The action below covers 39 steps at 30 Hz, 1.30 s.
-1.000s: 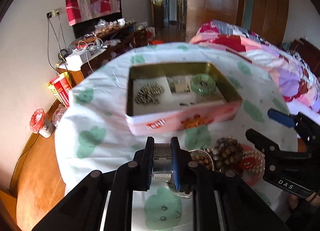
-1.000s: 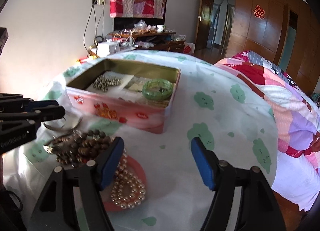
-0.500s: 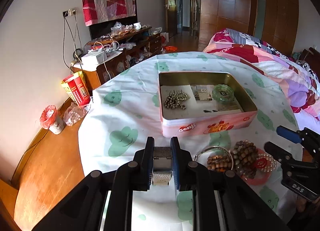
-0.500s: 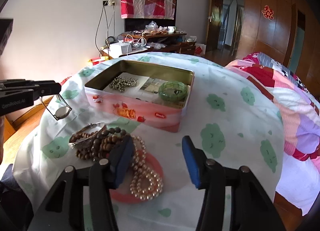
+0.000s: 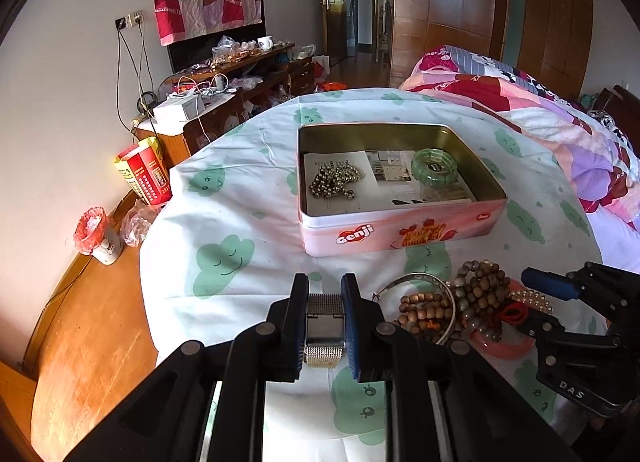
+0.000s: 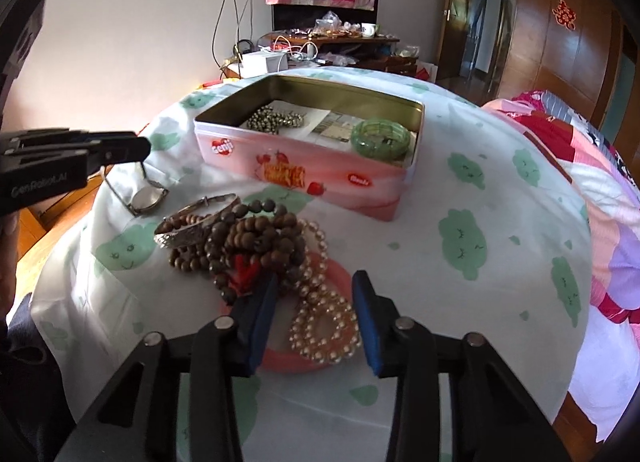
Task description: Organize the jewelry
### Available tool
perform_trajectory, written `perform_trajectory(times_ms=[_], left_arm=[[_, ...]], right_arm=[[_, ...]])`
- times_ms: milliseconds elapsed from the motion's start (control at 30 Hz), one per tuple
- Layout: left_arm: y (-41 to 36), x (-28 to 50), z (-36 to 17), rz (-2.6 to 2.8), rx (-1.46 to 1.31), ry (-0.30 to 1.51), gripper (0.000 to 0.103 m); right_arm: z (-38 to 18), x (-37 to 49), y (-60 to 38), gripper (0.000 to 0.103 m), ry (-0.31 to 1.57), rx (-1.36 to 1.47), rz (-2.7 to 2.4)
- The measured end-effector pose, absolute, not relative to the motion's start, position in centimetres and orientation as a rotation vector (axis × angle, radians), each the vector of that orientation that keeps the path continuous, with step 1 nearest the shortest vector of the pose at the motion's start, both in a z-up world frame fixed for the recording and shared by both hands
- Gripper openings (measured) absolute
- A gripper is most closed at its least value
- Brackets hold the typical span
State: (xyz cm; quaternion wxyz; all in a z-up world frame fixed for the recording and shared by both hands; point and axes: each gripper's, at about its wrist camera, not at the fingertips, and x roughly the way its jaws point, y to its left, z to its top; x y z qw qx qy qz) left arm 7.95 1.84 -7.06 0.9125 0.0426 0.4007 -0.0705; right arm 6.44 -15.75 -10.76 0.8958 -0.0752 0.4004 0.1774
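My left gripper [image 5: 324, 326] is shut on the mesh strap of a silver watch [image 5: 323, 336]. In the right wrist view the watch [image 6: 149, 197] hangs from the left gripper [image 6: 136, 147], left of the jewelry pile. My right gripper [image 6: 316, 294] hangs over the pile with its jaws closing. A pearl bracelet [image 6: 324, 326] lies between them on a pink bangle [image 6: 280, 362], and the pads do not press on it. Wooden bead bracelets [image 6: 256, 238] and a silver bangle [image 6: 192, 221] lie just beyond. The pink tin [image 6: 300, 169] holds a silver bead chain [image 5: 334, 181] and a green bangle [image 5: 434, 167].
The round table wears a white cloth with green clouds [image 5: 224, 258]. A quilted bed [image 5: 540, 117] runs along the right. On the floor at left stand a red bag [image 5: 144, 173] and a small bin [image 5: 98, 234]. A cluttered cabinet [image 5: 224, 85] stands against the far wall.
The left gripper has drawn back from the tin with the watch in it. The right gripper's jaws have narrowed and now stand on either side of the pearl bracelet.
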Motion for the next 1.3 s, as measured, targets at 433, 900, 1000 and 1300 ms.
perform_trajectory(times_ms=[433, 900, 1000, 1300], left_arm=[[1.7, 7.9, -6.9, -0.153, 0.083, 0.818, 0.016], [2.0, 7.8, -6.0, -0.154, 0.069, 0.802, 0.016], [2.0, 7.7, -5.8, -0.157, 0.067, 0.794, 0.016], [2.0, 8.0, -4.8, -0.153, 0.073, 0.766, 0.016]], right_arm=[[-11.4, 7.4, -14.7, 0.025, 0.861, -0.164, 0.411], [-7.9, 6.7, -16.8, 0.012, 0.746, -0.095, 0.392], [-6.9, 6.6, -17.2, 0.012, 0.719, -0.082, 0.386], [-6.5, 7.4, -18.0, 0.012, 0.705, -0.075, 0.362]])
